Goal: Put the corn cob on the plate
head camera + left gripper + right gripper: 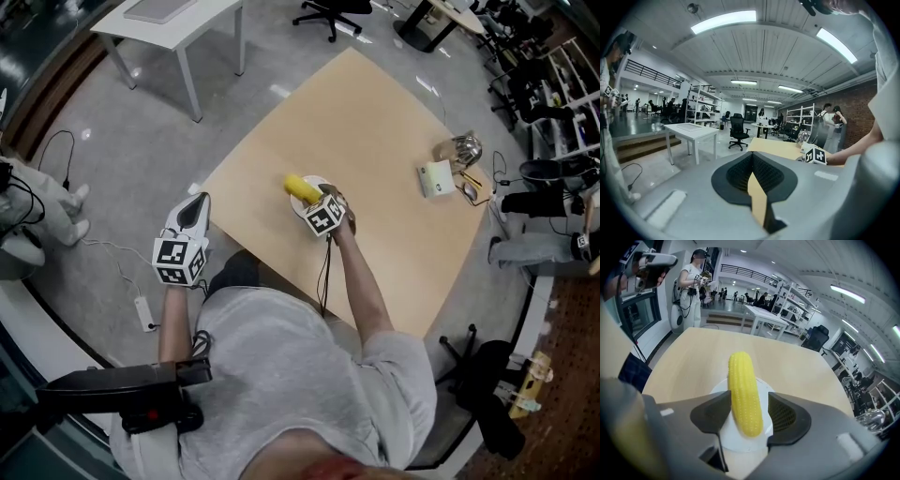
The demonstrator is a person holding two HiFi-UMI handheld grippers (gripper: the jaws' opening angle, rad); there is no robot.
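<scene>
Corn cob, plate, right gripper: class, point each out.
corn cob (743, 380), right gripper view, middle of the cob
plate (739, 443), right gripper view, bare near edge
right gripper (749, 399), right gripper view, midway between fingertips

corn cob (744, 392): on plate (762, 385), between right gripper (749, 399) jaws | plate: desk (375, 141), near edge | box (436, 178): desk's right | left gripper (195, 208): left, off desk

A large open-plan lab or workshop hall. It has a polished grey floor (131, 141). The left gripper view shows white tables (691, 129) and black office chairs (738, 131) mid-frame, metal shelving racks (799, 117) by a brick wall (858, 110) at right, strip lights (724, 21) on a ribbed ceiling, and a railed mezzanine (649, 72) at upper left.
</scene>
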